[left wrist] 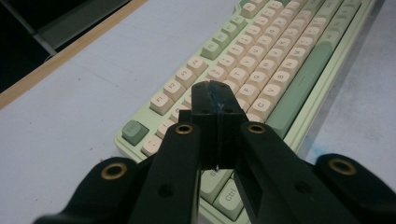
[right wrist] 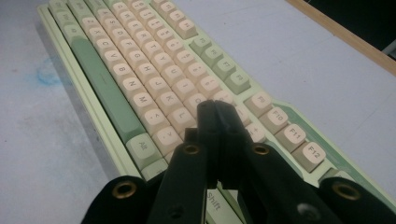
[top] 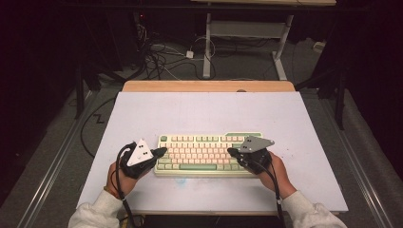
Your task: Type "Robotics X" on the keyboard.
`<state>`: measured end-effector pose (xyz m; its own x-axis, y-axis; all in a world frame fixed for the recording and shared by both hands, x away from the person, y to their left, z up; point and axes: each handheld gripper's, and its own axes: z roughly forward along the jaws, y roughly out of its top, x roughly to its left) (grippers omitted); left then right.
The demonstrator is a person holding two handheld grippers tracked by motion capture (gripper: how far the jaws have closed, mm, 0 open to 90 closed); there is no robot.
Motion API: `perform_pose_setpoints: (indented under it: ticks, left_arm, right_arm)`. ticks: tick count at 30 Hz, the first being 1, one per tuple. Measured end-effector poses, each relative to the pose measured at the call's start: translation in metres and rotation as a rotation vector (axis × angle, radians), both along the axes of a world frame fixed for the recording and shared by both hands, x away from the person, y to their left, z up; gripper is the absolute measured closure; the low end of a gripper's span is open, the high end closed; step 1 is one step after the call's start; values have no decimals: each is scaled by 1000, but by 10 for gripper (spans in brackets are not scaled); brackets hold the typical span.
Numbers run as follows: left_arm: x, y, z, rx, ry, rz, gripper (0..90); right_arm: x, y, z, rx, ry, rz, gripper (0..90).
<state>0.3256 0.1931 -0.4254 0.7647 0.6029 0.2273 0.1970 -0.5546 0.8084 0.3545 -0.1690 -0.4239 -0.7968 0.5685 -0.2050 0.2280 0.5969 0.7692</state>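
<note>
Two grippers work here, both with jaws pressed together and nothing between them. The left gripper [left wrist: 215, 95] hangs over the keyboard's [top: 209, 153] left end, its closed tip above the number and letter keys there; the right gripper [right wrist: 215, 109] hangs over the right end, tip above the keys near the L. The keyboard lies near the front of the white table [top: 199, 109], between the two hands. The step looks like pressing keys with the closed tips. To do it well, each tip should come down square on one keycap's centre, lightly, so no neighbour is caught. The keycaps are rounded, smooth plastic, cream with sage-green modifiers and a long green space bar [right wrist: 100, 79]; the case is pale green.
</note>
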Motion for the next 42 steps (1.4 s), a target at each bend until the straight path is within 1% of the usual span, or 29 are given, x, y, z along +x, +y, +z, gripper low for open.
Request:
perform_pose_setpoints:
  ticks: [8, 13, 15, 16, 17, 18, 23, 26, 30, 31, 33, 34, 36, 40, 42]
  left_arm:
    - [1, 0, -2, 6, 5, -1, 874]
    - [1, 1, -3, 5, 7, 2, 874]
    - [1, 0, -3, 7, 11, -2, 875]
    - [1, 0, -4, 7, 21, -2, 874]
    - [1, 0, -4, 10, 13, -3, 874]
    - [0, 0, -4, 8, 22, -5, 874]
    - [0, 1, -4, 7, 22, -6, 874]
    - [0, 1, -4, 7, 22, -7, 874]
    - [1, 0, -4, 9, 23, -10, 874]
    - [1, 0, -4, 9, 23, -11, 874]
    - [1, 0, -4, 9, 24, -11, 874]
    - [1, 0, -4, 7, 24, -11, 874]
    - [1, 0, -5, 7, 24, -11, 874]
    - [1, -1, -5, 7, 25, -13, 874]
    - [1, -1, -5, 7, 25, -13, 875]
  right_arm:
    - [6, 11, -3, -3, -1, 13, 900]
    - [12, 19, -4, -4, 7, 13, 900]
    - [14, 23, -5, -11, 9, 19, 900]
    - [15, 25, -6, -16, 10, 21, 900]
    - [15, 27, -7, -23, 11, 23, 900]
    - [17, 29, -7, -25, 10, 24, 900]
    - [21, 37, -9, -36, 16, 26, 900]
    - [24, 39, -11, -50, 18, 34, 900]
    - [26, 42, -12, -56, 25, 32, 900]
    - [26, 42, -12, -51, 31, 27, 900]
    - [27, 43, -13, -65, 30, 33, 900]
    - [27, 44, -14, -61, 36, 26, 900]
    - [29, 45, -15, -73, 36, 34, 900]
    - [31, 47, -18, -89, 43, 25, 900]
    - [32, 47, -18, -87, 48, 14, 900]
